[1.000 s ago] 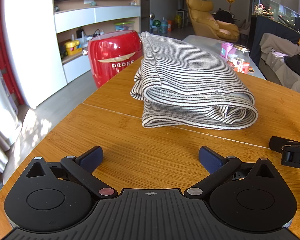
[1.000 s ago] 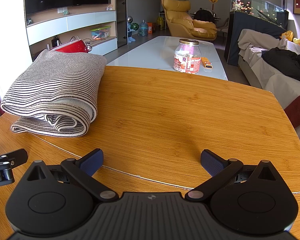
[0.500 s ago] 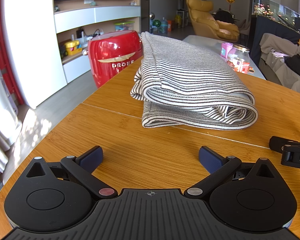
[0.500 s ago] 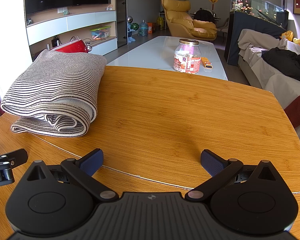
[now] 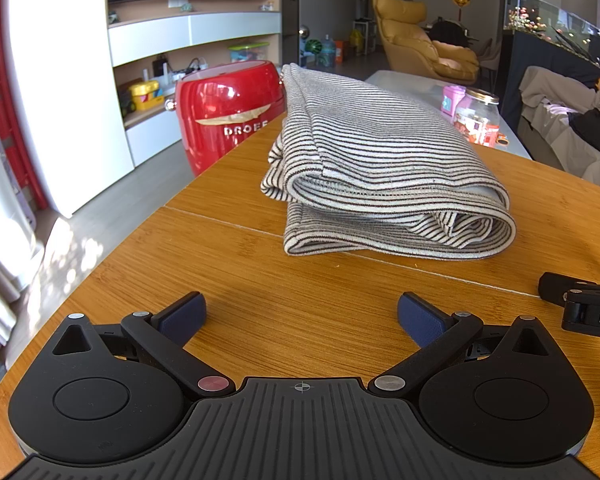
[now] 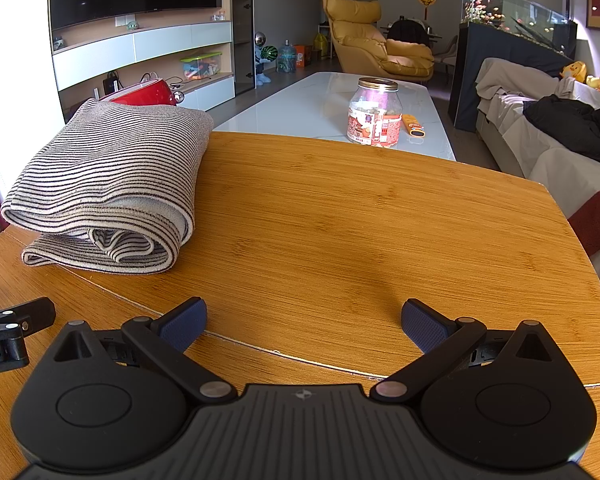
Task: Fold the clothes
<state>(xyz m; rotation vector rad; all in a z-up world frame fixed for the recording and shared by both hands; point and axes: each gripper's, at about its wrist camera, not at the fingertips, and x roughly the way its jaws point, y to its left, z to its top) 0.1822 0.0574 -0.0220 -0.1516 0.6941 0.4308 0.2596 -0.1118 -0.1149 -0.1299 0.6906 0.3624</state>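
Folded striped garment [image 5: 384, 168] on the surface [image 5: 260, 308]; both claws spread, gripping nothing.

Left claw [image 5: 300, 314] rests before the garment; right claw [image 6: 304, 320] rests to the garment's right, well apart. Judged soft, light and floppy, layers liable to slide. Best taken at the rolled fold edge, pinching all layers together.

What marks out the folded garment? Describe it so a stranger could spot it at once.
Start at the wooden table. Toward its left side, ahead of the left gripper, lies the striped garment, folded into a thick bundle. It is the only cloth on the table, with thin dark stripes on pale fabric, in front of the glossy red suitcase.
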